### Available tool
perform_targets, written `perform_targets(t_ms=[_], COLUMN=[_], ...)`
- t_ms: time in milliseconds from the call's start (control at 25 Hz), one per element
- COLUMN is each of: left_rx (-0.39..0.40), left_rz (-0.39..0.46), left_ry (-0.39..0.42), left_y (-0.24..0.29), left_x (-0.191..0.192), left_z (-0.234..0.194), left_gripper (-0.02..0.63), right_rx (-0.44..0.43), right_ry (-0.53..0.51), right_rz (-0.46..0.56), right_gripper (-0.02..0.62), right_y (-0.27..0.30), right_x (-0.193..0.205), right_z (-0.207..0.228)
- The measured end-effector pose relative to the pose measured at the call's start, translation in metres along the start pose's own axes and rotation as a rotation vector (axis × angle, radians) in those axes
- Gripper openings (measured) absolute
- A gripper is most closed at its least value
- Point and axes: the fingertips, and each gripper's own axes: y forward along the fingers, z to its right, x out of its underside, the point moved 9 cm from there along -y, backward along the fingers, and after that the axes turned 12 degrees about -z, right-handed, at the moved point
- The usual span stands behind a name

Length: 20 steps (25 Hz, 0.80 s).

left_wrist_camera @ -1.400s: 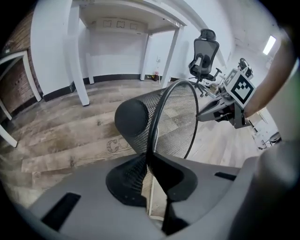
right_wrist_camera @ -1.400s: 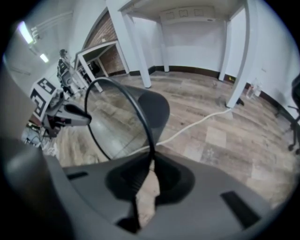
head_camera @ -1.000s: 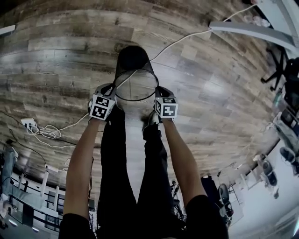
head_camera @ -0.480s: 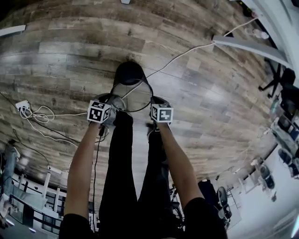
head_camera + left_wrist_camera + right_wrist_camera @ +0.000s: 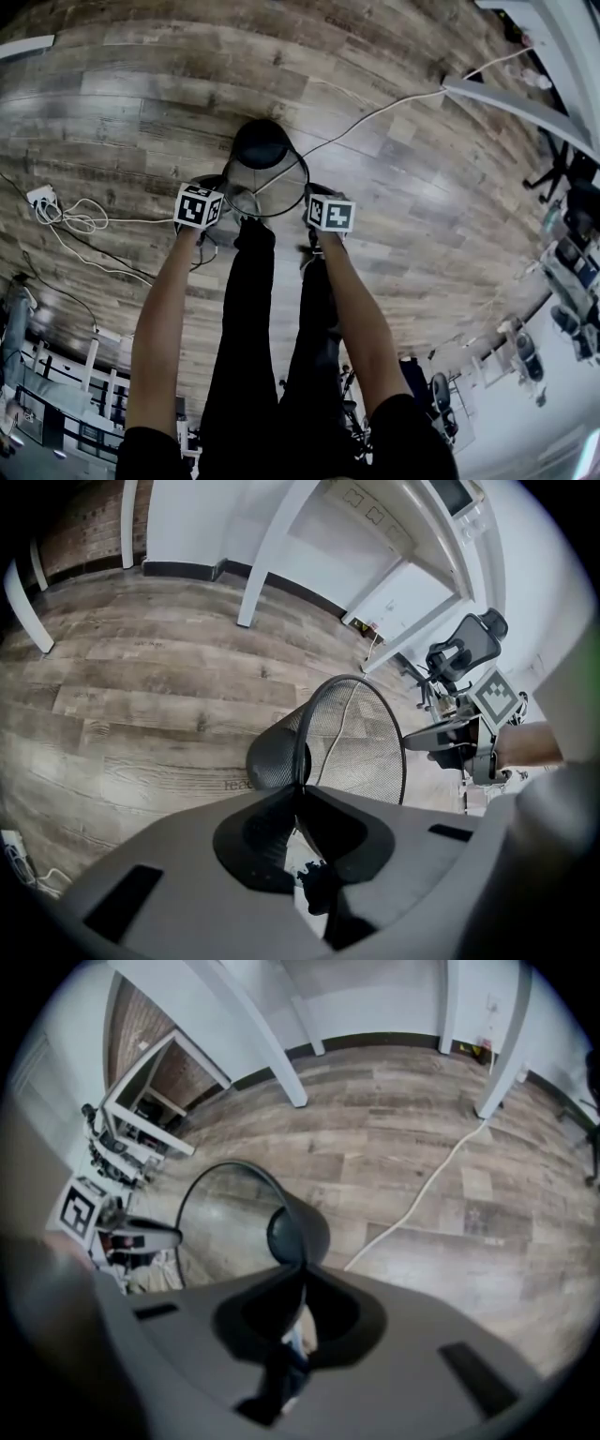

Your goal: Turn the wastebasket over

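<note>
Half through the flip: holds the wastebasket [image 5: 262, 150] tipped over the floor [image 5: 141, 112], clamped at opposite rim sides by left gripper [image 5: 228, 192] and right gripper [image 5: 307, 199]. Next calls for rolling it mouth-down without slackening.

Wood plank floor [image 5: 112, 122], white cable [image 5: 405, 1211] (trailing)

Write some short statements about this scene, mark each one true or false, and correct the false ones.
1. The left gripper and the right gripper each grip the wastebasket by its rim. True.
2. The wastebasket is solid white plastic. False: it is black wire mesh.
3. The wastebasket's opening faces the person. True.
4. The floor is carpeted. False: it is wood planks.
5. A white cable lies on the floor. True.
</note>
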Motion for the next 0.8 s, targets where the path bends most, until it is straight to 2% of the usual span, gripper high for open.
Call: perform_targets(t_ms=[200, 400, 520, 680, 800], left_rx=[-0.021, -0.015, -0.032, -0.074, -0.067], left_rz=[0.015, 0.053, 0.068, 0.075, 0.08], left_ry=[0.006, -0.023, -0.058, -0.066, -0.08], left_y=[0.004, 0.005, 0.006, 0.007, 0.007], left_x=[-0.003, -0.012, -0.016, -0.021, -0.021], left_z=[-0.005, -0.012, -0.017, -0.022, -0.026], left_gripper=[0.06, 0.06, 0.06, 0.06, 0.06], right_rx=[0.012, 0.008, 0.0, -0.001, -0.005], right_ry=[0.008, 0.015, 0.014, 0.015, 0.026], right_rz=[0.015, 0.073, 0.102, 0.122, 0.13], right_gripper=[0.039, 0.04, 0.04, 0.04, 0.04], right_y=[0.005, 0.006, 0.006, 0.006, 0.006], right_x=[-0.003, -0.013, -0.021, -0.032, -0.034], right_z=[-0.001, -0.001, -0.003, -0.008, -0.01])
